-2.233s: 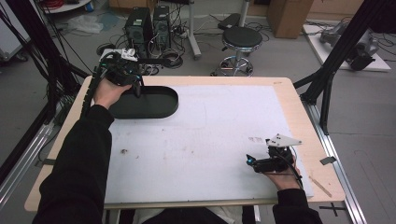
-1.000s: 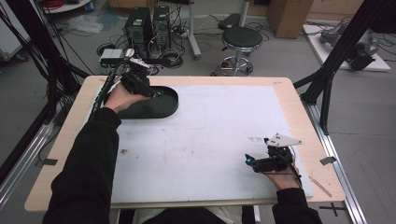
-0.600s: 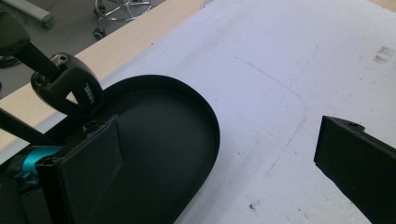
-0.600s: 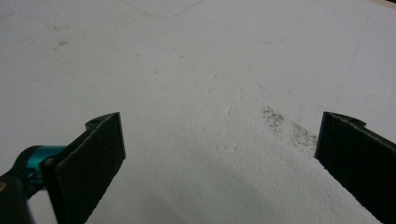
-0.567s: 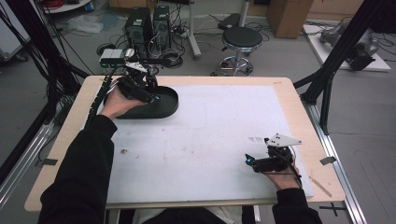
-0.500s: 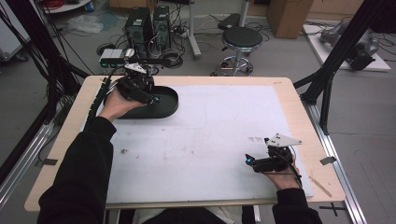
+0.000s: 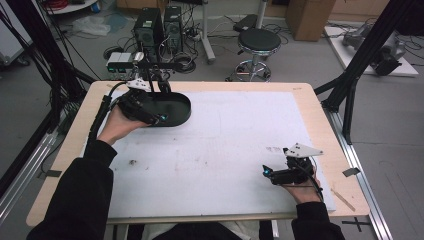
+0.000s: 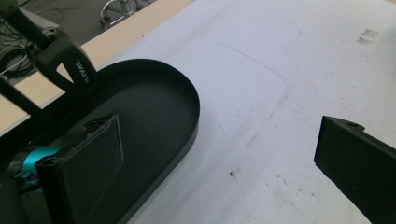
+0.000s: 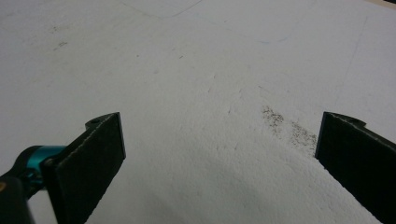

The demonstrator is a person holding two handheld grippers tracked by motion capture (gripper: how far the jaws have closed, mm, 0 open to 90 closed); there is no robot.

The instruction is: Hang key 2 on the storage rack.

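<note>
**Left gripper spread across the rim of the black tray**

Sitting at the far left of the table, on the white sheet covering most of the wooden top: a black oval tray, shallow and low-walled, with nothing lying inside as far as visible. Lying with its long side roughly along the table's far edge, just short of the bare wood.

Hovering at the tray's near-left end, held in the person's left hand: the left gripper, jaws spread wide and clamping nothing. Straddling the tray wall in the left gripper view, with one jaw over the dark tray floor and the other out over the white sheet; impossible to tell whether either jaw is touching the tray.

Standing just behind the tray at the table's far edge: a black clamp-like fixture with white lettering, too partly seen to read fully.

Resting low over the white sheet near the right front corner, well apart from the tray, in the person's right hand: the right gripper, jaws likewise spread wide and gripping nothing. Showing between its jaws in the right gripper view: plain white sheet with a small grey smudge.
</note>
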